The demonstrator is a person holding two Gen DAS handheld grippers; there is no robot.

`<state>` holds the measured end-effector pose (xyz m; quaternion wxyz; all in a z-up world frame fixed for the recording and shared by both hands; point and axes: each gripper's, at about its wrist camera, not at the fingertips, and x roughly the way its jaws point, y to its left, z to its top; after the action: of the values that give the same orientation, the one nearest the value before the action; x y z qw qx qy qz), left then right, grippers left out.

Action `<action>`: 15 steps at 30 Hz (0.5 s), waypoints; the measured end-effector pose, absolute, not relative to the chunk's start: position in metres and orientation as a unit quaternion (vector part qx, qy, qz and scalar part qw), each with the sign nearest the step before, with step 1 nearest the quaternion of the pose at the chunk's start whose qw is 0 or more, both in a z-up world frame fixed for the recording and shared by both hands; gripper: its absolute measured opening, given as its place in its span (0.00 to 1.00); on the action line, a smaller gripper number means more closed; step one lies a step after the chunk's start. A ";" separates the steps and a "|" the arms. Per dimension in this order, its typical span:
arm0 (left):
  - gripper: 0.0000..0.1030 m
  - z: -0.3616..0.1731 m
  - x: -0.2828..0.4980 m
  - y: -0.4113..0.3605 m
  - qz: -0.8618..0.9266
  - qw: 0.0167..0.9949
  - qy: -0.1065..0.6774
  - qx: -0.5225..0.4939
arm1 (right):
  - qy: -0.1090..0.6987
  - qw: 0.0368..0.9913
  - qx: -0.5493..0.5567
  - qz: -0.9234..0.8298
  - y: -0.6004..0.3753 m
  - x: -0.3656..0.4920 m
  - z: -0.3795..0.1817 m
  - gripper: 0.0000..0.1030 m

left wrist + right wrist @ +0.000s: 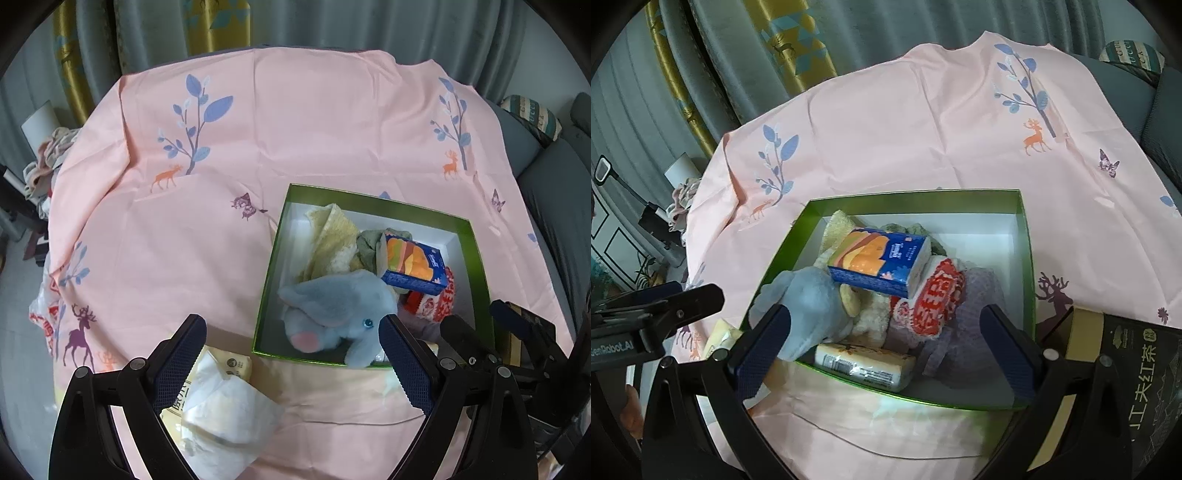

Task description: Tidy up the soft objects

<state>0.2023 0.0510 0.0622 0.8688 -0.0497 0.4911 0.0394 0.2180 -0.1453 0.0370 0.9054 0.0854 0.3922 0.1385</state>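
A green box [480, 251] [1028, 258] sits on the pink printed cloth. It holds a grey plush elephant [340, 314] [809, 299], a blue tissue pack [413, 266] [879, 262], a yellow towel [328, 232], a red-and-white knit item [938, 295], a lilac cloth [967, 332] and a wrapped tissue pack [864, 365]. My left gripper [291, 365] is open and empty, above the box's near left corner. A white and yellow soft pack [225, 410] lies on the cloth under it. My right gripper [886, 350] is open and empty over the box's near edge.
A dark tea box [1134, 376] stands right of the green box. Clothes are piled [48, 155] off the cloth's left edge. Grey cushions and a patterned pillow [532, 114] lie at the right. Curtains hang behind.
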 end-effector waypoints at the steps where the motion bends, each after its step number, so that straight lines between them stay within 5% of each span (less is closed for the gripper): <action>1: 0.92 0.062 0.203 0.051 0.041 0.869 0.491 -0.049 | 0.394 0.905 0.086 0.137 -0.146 0.219 0.036 0.99; 15: 0.92 0.059 0.203 0.052 0.048 0.868 0.492 -0.046 | 0.401 0.904 0.082 0.124 -0.146 0.223 0.031 0.99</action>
<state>0.2034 0.0524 0.0591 0.8680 -0.0460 0.4920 0.0484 0.2227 -0.1459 0.0314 0.9038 0.0825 0.4011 0.1243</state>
